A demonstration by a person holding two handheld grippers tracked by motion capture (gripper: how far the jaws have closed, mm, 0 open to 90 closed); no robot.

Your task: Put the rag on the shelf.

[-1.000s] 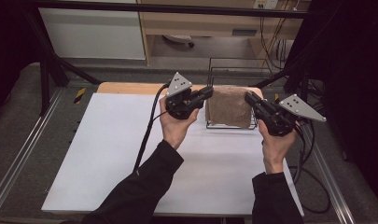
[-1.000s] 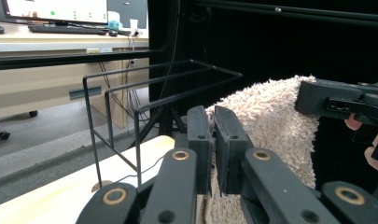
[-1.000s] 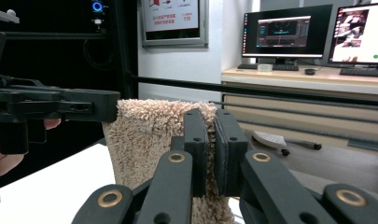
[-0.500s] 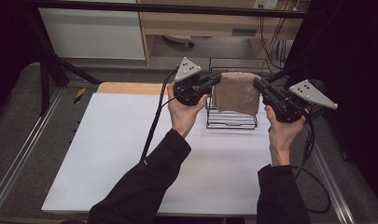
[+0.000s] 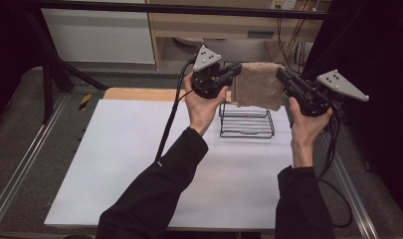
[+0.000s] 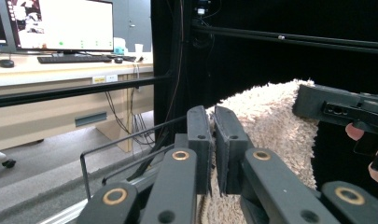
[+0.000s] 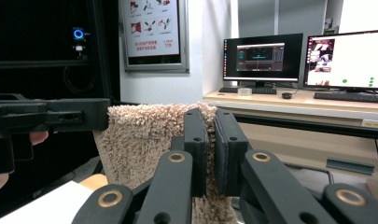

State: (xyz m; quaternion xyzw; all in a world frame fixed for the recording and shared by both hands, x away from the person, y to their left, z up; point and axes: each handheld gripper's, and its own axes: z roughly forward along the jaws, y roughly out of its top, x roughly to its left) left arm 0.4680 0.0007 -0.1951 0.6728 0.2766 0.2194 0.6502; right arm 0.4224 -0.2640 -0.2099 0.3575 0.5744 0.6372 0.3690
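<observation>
Wire rack (image 5: 247,120) sits under held towel (image 5: 257,85).

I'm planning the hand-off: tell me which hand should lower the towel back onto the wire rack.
Likely left. Both tongs pinch the towel at its top corners, but the left tongs hang almost over the wire rack; the right tongs sit past its far edge.

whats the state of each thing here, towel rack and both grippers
towel: held up in the air, hanging stretched between the two grippers
wire rack: standing on the white table, nothing on it
left gripper: shut on the towel's edge
right gripper: shut on the towel's opposite edge
</observation>
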